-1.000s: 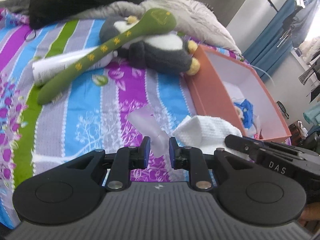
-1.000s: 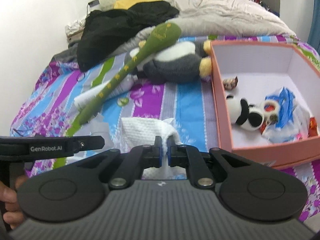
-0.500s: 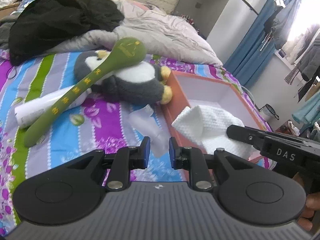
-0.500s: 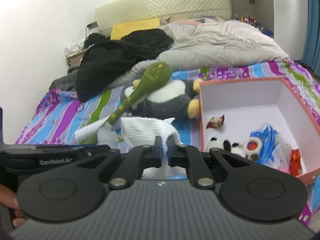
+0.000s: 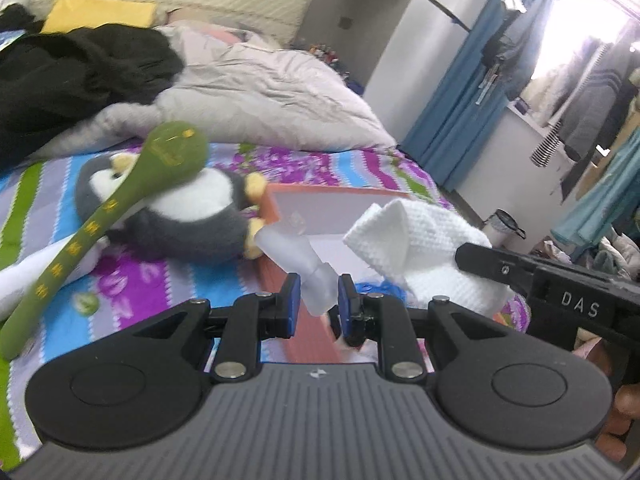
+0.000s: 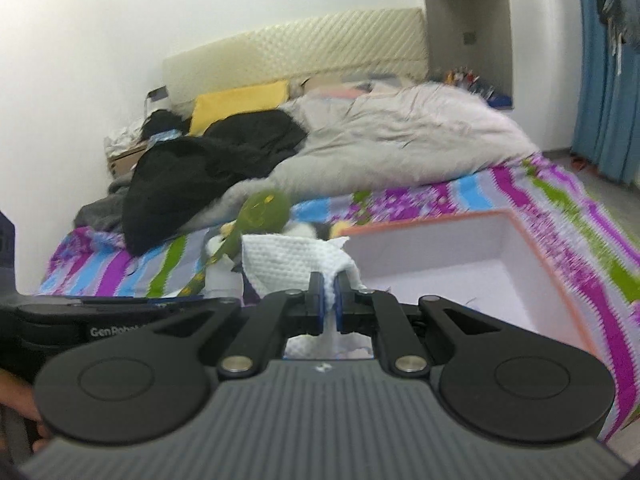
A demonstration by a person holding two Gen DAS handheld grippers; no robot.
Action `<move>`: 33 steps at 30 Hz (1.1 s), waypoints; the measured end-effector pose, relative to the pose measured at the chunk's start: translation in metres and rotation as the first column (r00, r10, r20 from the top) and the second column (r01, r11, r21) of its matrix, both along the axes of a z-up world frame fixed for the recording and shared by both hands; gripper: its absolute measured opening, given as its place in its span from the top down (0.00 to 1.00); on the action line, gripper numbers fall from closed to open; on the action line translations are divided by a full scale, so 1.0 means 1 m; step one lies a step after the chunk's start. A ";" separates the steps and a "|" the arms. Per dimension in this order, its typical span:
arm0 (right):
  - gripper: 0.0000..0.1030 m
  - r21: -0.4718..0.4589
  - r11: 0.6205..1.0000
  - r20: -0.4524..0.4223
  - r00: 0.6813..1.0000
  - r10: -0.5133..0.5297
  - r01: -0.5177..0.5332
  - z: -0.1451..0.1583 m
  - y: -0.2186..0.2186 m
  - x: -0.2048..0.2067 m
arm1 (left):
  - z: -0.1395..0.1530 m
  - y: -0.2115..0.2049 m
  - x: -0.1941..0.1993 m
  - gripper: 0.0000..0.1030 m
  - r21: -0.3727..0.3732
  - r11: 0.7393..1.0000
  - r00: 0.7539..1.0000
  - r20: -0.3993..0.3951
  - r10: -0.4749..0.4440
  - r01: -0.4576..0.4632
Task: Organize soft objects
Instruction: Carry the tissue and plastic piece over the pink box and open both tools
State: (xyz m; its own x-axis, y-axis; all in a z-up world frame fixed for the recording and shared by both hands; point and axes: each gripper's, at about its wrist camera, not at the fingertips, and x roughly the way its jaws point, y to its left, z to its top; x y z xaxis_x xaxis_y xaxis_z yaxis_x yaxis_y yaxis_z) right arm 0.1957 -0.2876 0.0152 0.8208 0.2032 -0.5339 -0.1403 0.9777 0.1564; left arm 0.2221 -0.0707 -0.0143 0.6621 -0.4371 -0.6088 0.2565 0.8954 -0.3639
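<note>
White waffle-knit cloth (image 6: 292, 258), folded, corner peaked.

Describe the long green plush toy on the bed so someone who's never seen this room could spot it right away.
Start at the bed with the striped floral sheet, then find the grey and white penguin plush beside the orange box. The long green plush toy lies slanted across the penguin. Nothing near it shares its rounded green head and thin body dotted with yellow marks.
</note>
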 end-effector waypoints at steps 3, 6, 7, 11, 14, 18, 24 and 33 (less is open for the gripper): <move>0.91 -0.024 0.999 0.017 1.000 -0.024 0.024 0.002 -0.011 0.006 | 0.004 -0.018 0.009 0.77 -0.004 0.999 0.999 0.008 -0.032 0.032; 0.91 -0.012 0.999 0.005 0.999 -0.048 0.048 -0.003 -0.027 0.016 | 0.005 -0.040 0.021 0.77 -0.005 0.998 0.998 0.005 -0.068 0.068; 0.91 -0.011 0.998 -0.001 0.998 -0.057 0.057 -0.006 -0.033 0.020 | 0.004 -0.048 0.026 0.77 -0.003 0.997 0.997 0.001 -0.079 0.079; 0.91 -0.011 0.996 -0.037 0.995 -0.089 0.089 -0.021 -0.055 0.032 | -0.008 -0.076 0.048 0.77 -0.002 0.994 0.993 -0.023 -0.112 0.112; 0.91 -0.011 0.993 -0.077 0.990 -0.117 0.117 -0.037 -0.074 0.043 | -0.021 -0.094 0.064 0.77 0.001 0.991 0.990 -0.050 -0.133 0.134; 0.91 -0.006 0.988 -0.170 0.973 -0.154 0.155 -0.066 -0.096 0.058 | -0.043 -0.118 0.083 0.77 0.013 0.987 0.983 -0.098 -0.155 0.157; 0.89 0.004 0.984 -0.319 0.933 -0.166 0.176 -0.117 -0.114 0.070 | -0.084 -0.144 0.109 0.77 0.032 0.984 0.969 -0.181 -0.166 0.174; 0.77 0.011 0.982 -0.398 0.901 -0.171 0.191 -0.145 -0.123 0.070 | -0.128 -0.163 0.125 0.62 0.065 0.982 0.948 -0.280 -0.152 0.177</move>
